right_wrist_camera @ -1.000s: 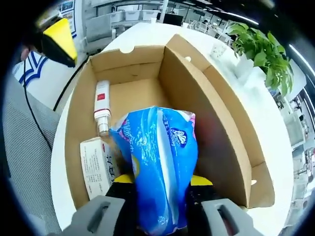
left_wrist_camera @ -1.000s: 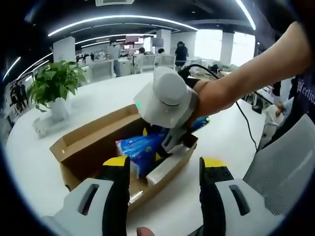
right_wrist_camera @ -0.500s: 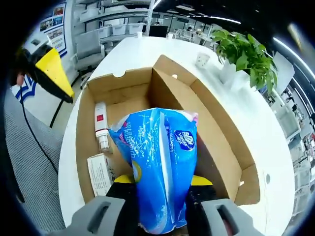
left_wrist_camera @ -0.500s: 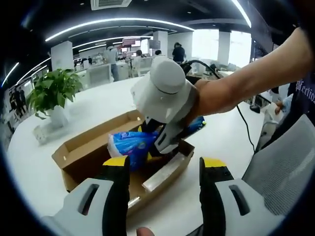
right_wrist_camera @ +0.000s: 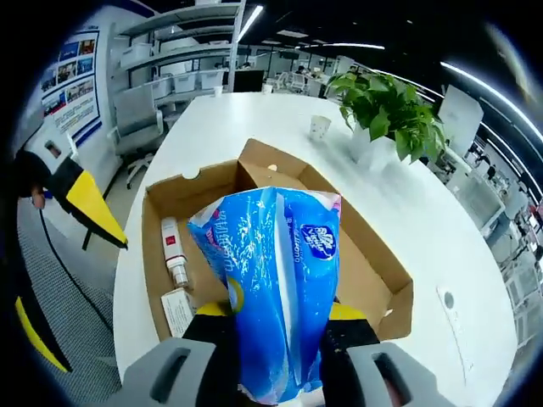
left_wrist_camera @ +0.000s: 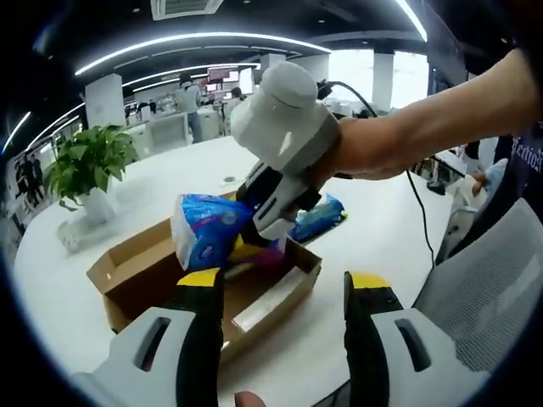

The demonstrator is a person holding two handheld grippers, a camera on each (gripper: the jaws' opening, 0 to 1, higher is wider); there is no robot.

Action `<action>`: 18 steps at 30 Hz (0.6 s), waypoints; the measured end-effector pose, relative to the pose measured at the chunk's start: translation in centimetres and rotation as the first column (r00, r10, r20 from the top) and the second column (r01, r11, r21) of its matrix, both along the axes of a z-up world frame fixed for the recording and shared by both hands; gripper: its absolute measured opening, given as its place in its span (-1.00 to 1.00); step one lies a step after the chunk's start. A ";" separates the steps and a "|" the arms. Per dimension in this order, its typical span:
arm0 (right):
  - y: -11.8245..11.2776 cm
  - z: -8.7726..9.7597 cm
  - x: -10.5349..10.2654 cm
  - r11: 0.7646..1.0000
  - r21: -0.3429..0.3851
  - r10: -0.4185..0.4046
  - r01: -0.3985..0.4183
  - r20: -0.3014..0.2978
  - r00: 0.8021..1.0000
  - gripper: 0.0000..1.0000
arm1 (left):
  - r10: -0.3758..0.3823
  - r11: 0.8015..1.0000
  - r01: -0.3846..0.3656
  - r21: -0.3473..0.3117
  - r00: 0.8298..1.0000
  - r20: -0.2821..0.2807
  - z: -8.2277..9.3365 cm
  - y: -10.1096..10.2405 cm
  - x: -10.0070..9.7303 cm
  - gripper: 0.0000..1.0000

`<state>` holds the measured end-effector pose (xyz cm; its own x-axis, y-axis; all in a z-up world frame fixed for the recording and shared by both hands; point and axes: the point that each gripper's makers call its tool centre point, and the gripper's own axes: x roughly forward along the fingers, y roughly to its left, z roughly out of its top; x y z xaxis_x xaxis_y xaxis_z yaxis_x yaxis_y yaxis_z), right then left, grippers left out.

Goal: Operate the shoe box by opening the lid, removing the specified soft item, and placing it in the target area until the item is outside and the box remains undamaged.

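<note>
The left claw [left_wrist_camera: 284, 292] is pointing at the cardboard box [left_wrist_camera: 127, 271], and its two yellow-tipped jaws are standing apart with nothing between them. The box is sitting open on the white bench [left_wrist_camera: 382, 237]. Above the box, the right claw [left_wrist_camera: 254, 233] is squeezing a blue soft pack [left_wrist_camera: 204, 237] and holding it over the box. A person's arm [left_wrist_camera: 441, 127] is reaching in behind it. Past the box, another blue pack [left_wrist_camera: 321, 214] is lying on the bench. A green plant [left_wrist_camera: 85, 161] is standing beyond the box.

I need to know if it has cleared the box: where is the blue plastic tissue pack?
The blue plastic tissue pack is clamped in the right gripper, held above the open cardboard shoe box, seen left of centre in the left gripper view.
</note>
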<state>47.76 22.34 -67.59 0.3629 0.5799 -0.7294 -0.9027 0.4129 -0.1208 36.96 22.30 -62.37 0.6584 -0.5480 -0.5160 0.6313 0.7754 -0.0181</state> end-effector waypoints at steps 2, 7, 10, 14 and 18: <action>-0.3 0.8 0.0 1.000 0.016 -0.009 0.009 0.009 1.000 -0.37 | -0.003 1.000 0.003 0.007 1.000 -0.001 -0.1 -0.1 -0.1 0.12; -1.6 2.7 0.1 0.998 0.043 -0.042 0.041 0.033 0.999 -0.37 | 0.006 1.000 -0.006 0.011 1.000 -0.002 -0.2 0.1 0.0 0.12; -2.7 3.5 0.2 0.996 0.064 -0.072 0.070 0.039 0.997 -0.37 | 0.008 1.000 -0.008 0.016 1.000 -0.008 -0.6 0.1 0.1 0.12; -5.1 3.9 0.3 0.993 0.057 -0.108 0.105 0.051 0.993 -0.37 | 0.007 1.000 -0.007 0.021 1.000 -0.011 -0.8 0.1 0.0 0.12; -7.9 3.6 0.1 0.990 0.027 -0.137 0.136 0.055 0.989 -0.37 | -0.001 1.000 0.001 0.028 1.000 -0.010 -1.0 -0.1 0.0 0.12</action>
